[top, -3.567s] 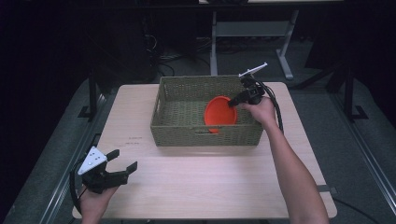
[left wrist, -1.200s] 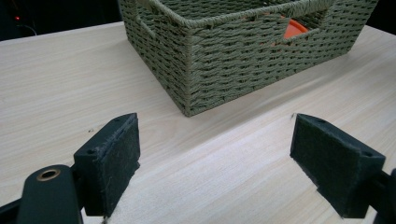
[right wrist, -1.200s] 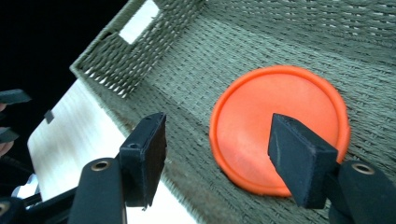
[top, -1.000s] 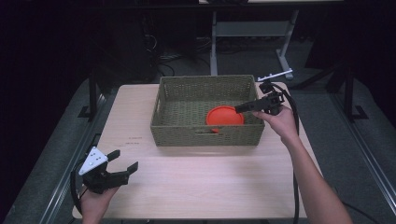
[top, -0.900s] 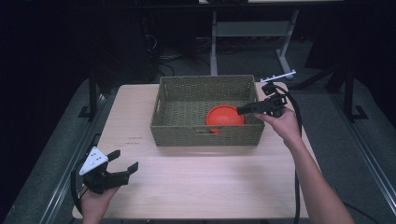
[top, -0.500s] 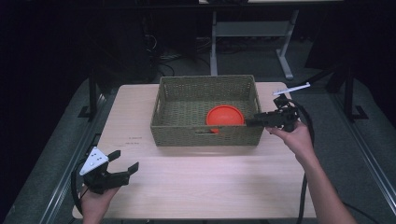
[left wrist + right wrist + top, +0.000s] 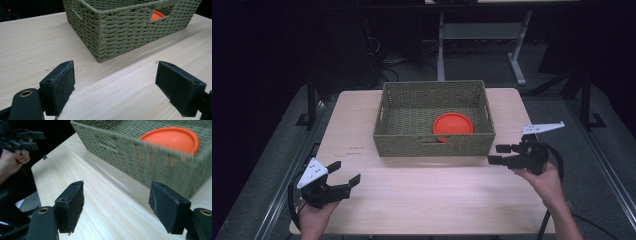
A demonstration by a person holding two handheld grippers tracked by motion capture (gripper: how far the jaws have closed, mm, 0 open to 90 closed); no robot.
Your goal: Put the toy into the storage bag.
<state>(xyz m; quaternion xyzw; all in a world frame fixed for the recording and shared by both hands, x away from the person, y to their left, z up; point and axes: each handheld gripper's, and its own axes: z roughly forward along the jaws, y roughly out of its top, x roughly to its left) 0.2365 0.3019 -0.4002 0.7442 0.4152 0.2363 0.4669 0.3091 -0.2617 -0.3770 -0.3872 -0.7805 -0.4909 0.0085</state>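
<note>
While I am holding both grippers low over the near half of the table point(image 7: 427, 200), the left gripper point(image 7: 346, 175) is resting at the near left corner with its jaws spread wide and nothing between the pads, which the left gripper view confirms: bare wood is lying between the two black pads point(image 7: 62, 85). Farther in and to the right, the right gripper point(image 7: 498, 154) is hanging just off the near right corner of the basket point(image 7: 432, 145), pointing leftward along the basket's front wall; its jaws have just been opening and are now standing well apart, empty, with only tabletop showing between its fingertips point(image 7: 72, 205) in the right gripper view. Beyond both, the orange disc point(image 7: 453, 125) is lying flat on the basket floor, in the near right part, close to the front wall and the handle slot, through which a sliver of it is showing to the left gripper view point(image 7: 156, 15). From the right gripper the disc is lying forward and to the left, over the woven wall; being round, it is offering no long axis to align on. I am judging the right hand clearly the nearer one, the left being well apart from the basket.
</note>
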